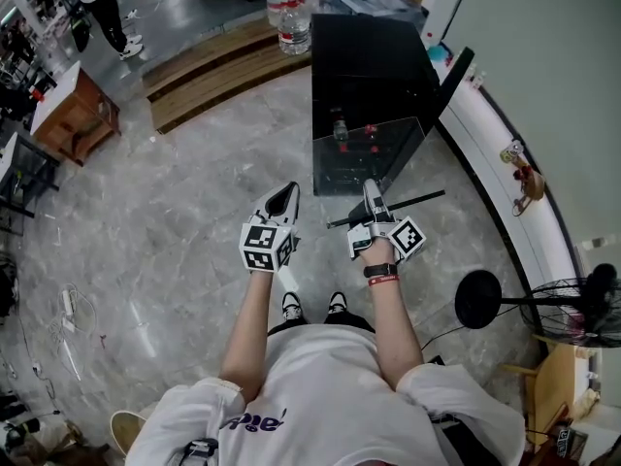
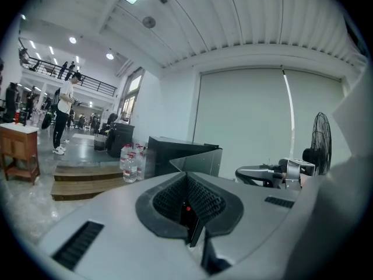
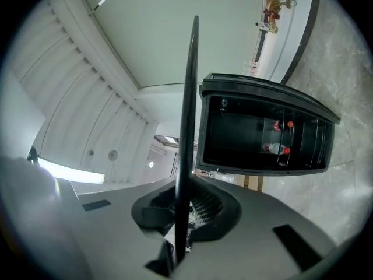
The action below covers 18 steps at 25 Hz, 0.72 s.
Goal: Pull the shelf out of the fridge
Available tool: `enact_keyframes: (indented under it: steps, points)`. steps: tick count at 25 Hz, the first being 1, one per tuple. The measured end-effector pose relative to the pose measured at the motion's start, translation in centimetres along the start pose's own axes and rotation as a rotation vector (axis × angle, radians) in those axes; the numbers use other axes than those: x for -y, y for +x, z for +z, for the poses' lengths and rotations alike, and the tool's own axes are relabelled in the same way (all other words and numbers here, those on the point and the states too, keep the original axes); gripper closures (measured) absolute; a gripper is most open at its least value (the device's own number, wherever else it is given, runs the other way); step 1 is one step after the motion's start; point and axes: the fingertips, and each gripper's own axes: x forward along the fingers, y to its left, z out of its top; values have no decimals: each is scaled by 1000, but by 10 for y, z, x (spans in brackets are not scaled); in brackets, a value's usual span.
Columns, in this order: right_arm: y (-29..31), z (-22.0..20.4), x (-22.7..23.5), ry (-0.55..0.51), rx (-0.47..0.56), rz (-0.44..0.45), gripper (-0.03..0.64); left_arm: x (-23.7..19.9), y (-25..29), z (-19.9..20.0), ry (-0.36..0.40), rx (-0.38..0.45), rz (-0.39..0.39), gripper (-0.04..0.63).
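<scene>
Right claw (image 1: 372, 194) is clamped tight on the shelf (image 1: 427, 199), and the shelf is clear of the fridge (image 1: 369, 76), hanging in the air just in front of its open mouth. From the head view the shelf shows edge-on as a thin dark line, slanting across the front of the fridge with its far end off to the right. The right gripper view has it as a slim black bar (image 3: 189, 115) rising straight out of the claw (image 3: 183, 214), pads pinching its edge, with the fridge (image 3: 262, 92) just beyond. Inside the dark cabinet sit a few red-capped bottles (image 3: 278, 149). The fridge door (image 1: 454, 74) stands swung open on the right side. Left claw (image 1: 284, 200) hangs level in front of the fridge too, a little to the left of the shelf and apart from it. In its own view the left claw (image 2: 187, 206) has its jaws pressed together with nothing between them, the fridge (image 2: 175, 153) ahead. A pack of water bottles (image 1: 291, 13) stands behind the fridge. A fan (image 1: 582, 304) stands well off to the right of it, on the marble floor (image 1: 194, 212).
</scene>
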Motion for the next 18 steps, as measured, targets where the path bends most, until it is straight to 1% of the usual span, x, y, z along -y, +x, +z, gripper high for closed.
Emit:
enact_keyframes:
  steps: [9, 13, 18]
  points:
    - [2, -9, -9, 5, 41, 14, 592, -7, -2, 11, 8, 20, -46, 577]
    - [3, -9, -4, 7, 67, 0, 592, -9, 1, 13, 17, 22, -76, 577]
    - [6, -12, -1, -26, 82, -20, 592, -16, 2, 21, 17, 33, -107, 577]
